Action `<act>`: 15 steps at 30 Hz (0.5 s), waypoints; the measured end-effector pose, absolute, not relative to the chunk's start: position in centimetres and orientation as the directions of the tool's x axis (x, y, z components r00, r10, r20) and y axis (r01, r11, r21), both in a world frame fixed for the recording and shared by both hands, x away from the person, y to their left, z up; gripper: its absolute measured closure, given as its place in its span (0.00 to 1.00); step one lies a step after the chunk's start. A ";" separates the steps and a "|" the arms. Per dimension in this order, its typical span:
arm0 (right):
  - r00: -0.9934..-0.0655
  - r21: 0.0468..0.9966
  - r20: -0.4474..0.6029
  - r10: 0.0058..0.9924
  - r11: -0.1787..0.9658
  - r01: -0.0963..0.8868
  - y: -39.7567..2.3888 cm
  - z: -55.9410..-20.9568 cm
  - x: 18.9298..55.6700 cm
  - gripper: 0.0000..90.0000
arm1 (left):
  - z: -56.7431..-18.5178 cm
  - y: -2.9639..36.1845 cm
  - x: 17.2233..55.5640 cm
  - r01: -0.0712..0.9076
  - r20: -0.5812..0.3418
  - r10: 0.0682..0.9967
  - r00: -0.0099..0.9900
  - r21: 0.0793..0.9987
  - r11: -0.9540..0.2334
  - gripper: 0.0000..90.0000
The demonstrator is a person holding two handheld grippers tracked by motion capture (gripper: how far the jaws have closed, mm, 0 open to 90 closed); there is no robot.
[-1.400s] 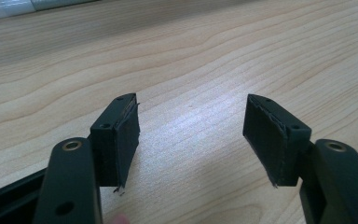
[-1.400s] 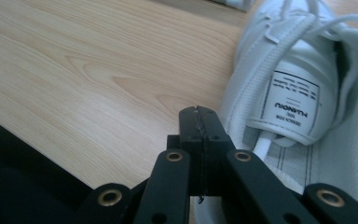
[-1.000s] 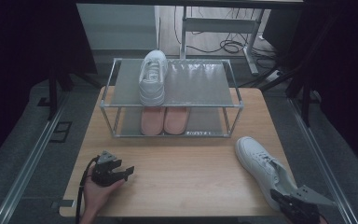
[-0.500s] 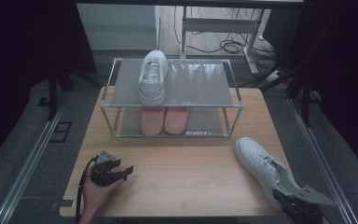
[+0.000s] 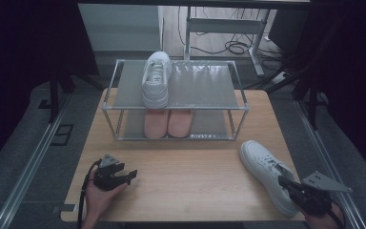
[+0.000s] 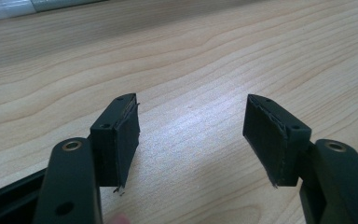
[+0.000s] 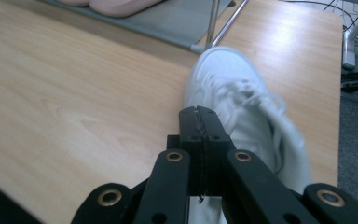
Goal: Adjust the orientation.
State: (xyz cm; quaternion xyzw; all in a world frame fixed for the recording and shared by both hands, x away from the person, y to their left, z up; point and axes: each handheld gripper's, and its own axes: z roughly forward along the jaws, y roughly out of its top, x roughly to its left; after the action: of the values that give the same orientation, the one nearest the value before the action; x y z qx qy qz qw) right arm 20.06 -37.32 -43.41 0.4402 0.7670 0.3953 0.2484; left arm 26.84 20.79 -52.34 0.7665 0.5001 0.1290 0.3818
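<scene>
Left claw (image 5: 134, 172) rests on the near-left tabletop (image 5: 195, 186), jaws spread, nothing between them; idle, no risk there. Mid-scene, the shoe rack (image 5: 174, 102) carries one white sneaker (image 5: 155, 78) on its top shelf and a pink pair (image 5: 168, 122) on the lower one. The loose white sneaker (image 5: 267, 171) lies on the near-right tabletop, toe toward the rack, heel toward the person. Right claw (image 5: 286, 183) is at its heel end, jaws pressed together; the right gripper view shows the pads (image 7: 200, 135) meeting with the shoe behind them, and whether a bit of collar is nipped I can't tell. Risks, as I judge them: a thin pinch on soft collar can slip on the lift, dropping the shoe; a heel-only hold lets the toe sag and clip the rack's front rail or post. Versus the earlier frames: right claw sits slightly higher, the shoe and left claw unchanged.
</scene>
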 end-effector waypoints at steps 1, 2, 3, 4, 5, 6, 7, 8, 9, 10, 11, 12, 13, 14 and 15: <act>-0.489 0.825 -0.033 0.872 0.300 0.479 -37.3 -43.4 20.1 1.00 | -52.3 20.8 26.8 0.668 -0.184 0.865 0.466 0.714 -0.208 0.41; -0.490 0.825 -0.029 0.871 0.298 0.481 -37.5 -43.3 20.5 1.00 | -52.3 20.8 26.8 0.668 -0.184 0.865 0.466 0.714 -0.208 0.41; -0.492 0.820 -0.016 0.871 0.293 0.491 -37.8 -43.3 21.4 1.00 | -52.3 20.8 26.9 0.668 -0.183 0.865 0.467 0.714 -0.210 0.41; -0.492 0.817 -0.010 0.871 0.291 0.498 -37.9 -43.3 21.9 1.00 | -52.4 20.8 26.9 0.669 -0.182 0.866 0.467 0.713 -0.211 0.41; -0.492 0.817 -0.010 0.871 0.291 0.498 -37.9 -43.3 21.9 1.00 | -52.4 20.8 26.9 0.669 -0.182 0.866 0.467 0.713 -0.211 0.41; -0.494 0.810 -0.001 0.869 0.291 0.509 -38.2 -43.4 22.7 1.00 | -52.4 20.8 26.9 0.670 -0.182 0.865 0.467 0.712 -0.212 0.40; -0.494 0.810 -0.001 0.869 0.291 0.509 -38.2 -43.4 22.7 1.00 | -52.4 20.8 26.9 0.670 -0.182 0.865 0.467 0.712 -0.212 0.41; -0.498 0.810 0.004 0.867 0.289 0.510 -38.4 -43.5 23.0 1.00 | -52.4 20.8 26.9 0.670 -0.181 0.866 0.466 0.711 -0.212 0.41; -0.500 0.812 0.018 0.866 0.280 0.513 -38.5 -43.6 23.3 0.99 | -52.4 20.8 26.9 0.671 -0.181 0.866 0.466 0.711 -0.212 0.41; -0.497 0.810 0.022 0.868 0.276 0.517 -38.8 -43.6 23.7 0.99 | -52.4 20.8 26.9 0.670 -0.181 0.866 0.466 0.711 -0.212 0.40; -0.497 0.810 0.022 0.868 0.276 0.517 -38.8 -43.6 23.7 0.99 | -52.4 20.8 26.9 0.670 -0.181 0.866 0.466 0.711 -0.212 0.41; -0.495 0.810 0.021 0.869 0.275 0.518 -39.0 -43.5 24.0 0.99 | -52.4 20.8 26.9 0.670 -0.181 0.866 0.466 0.712 -0.212 0.41; -0.495 0.810 0.021 0.869 0.275 0.518 -39.0 -43.5 24.0 0.99 | -52.4 20.8 26.9 0.670 -0.181 0.866 0.466 0.711 -0.212 0.41; -0.494 0.811 0.023 0.869 0.273 0.518 -39.1 -43.5 24.0 0.99 | -52.4 20.8 26.9 0.670 -0.181 0.866 0.466 0.711 -0.212 0.41; -0.493 0.812 0.026 0.870 0.269 0.518 -39.2 -43.5 24.0 0.99 | -52.4 20.8 26.9 0.670 -0.181 0.866 0.466 0.711 -0.212 0.40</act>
State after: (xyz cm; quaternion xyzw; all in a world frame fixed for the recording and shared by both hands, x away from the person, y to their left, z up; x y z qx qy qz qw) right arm 24.03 -39.25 -43.50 0.4531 0.7657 0.4002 0.2197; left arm 26.88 20.82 -52.37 0.7678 0.5001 0.1292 0.3791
